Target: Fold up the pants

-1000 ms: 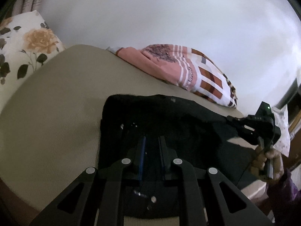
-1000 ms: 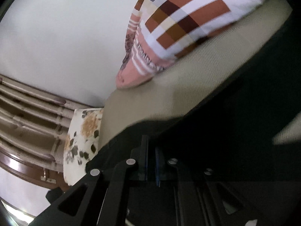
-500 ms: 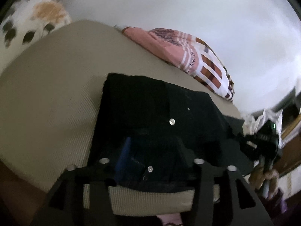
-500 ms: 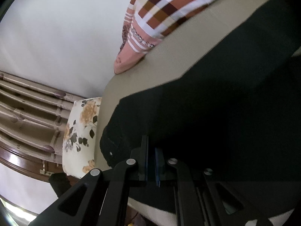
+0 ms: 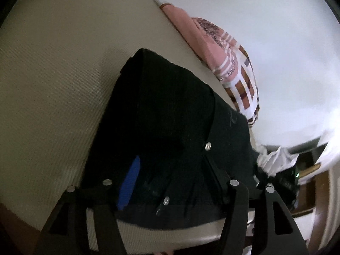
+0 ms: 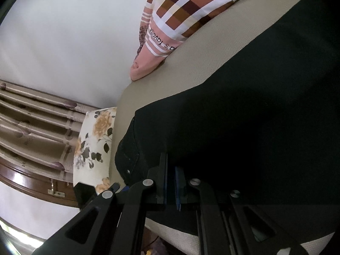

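A plain white wall backs a bed [image 5: 48, 80] covered in a beige woven mat, and the black pants [image 5: 170, 114] lie flat on it near the front edge. In the left wrist view their long axis runs away from the camera toward the far corner, with the riveted waist end closest. The left gripper [image 5: 170, 182] hangs over that near end, its fingers [image 5: 129, 182] spread wide apart with nothing between them; the cloth lies directly ahead and below. The right gripper [image 6: 171, 182] sits at the pants' side edge [image 6: 244, 140], its blue-padded fingers nearly together; whether they pinch the fabric I cannot tell, dark cloth against dark metal. The left fingers look the better placed to take the waist end and carry it along the length. Beyond the pants, a pink checked pillow [image 5: 225, 57] rests against the wall, and a floral pillow [image 6: 95, 144] lies off the bed's end.
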